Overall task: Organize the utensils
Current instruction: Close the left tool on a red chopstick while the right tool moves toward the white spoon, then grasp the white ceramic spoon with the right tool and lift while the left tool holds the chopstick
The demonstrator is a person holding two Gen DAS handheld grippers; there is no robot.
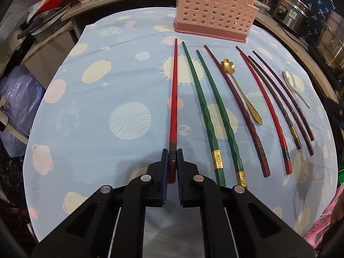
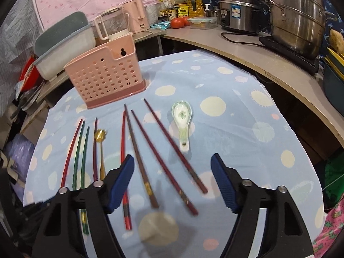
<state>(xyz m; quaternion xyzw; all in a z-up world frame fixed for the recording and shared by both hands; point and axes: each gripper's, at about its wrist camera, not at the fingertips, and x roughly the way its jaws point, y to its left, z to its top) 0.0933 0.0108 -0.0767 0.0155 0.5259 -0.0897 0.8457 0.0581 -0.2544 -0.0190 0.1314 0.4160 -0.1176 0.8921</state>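
Observation:
My left gripper [image 1: 172,152] is shut on the handle end of a bright red chopstick [image 1: 174,99], which lies on the blue patterned cloth [image 1: 96,116] pointing toward the pink perforated utensil holder [image 1: 211,10]. To its right lie two green chopsticks [image 1: 206,111], dark red and brown chopsticks [image 1: 277,101], a gold flower spoon [image 1: 238,86] and a white ceramic spoon [image 1: 294,86]. My right gripper [image 2: 172,161] stands open above several dark red chopsticks [image 2: 163,157], pads touching nothing. The ceramic spoon [image 2: 182,118] lies just beyond, and the pink holder [image 2: 105,73] stands at the far left.
A curved counter [image 2: 258,51] wraps around the far and right side of the table, carrying steel pots [image 2: 296,15], a rice cooker [image 2: 238,10], bottles and tomatoes. A lidded bin [image 2: 64,43] and a pink kettle [image 2: 137,15] stand behind the holder. Bags crowd the left floor.

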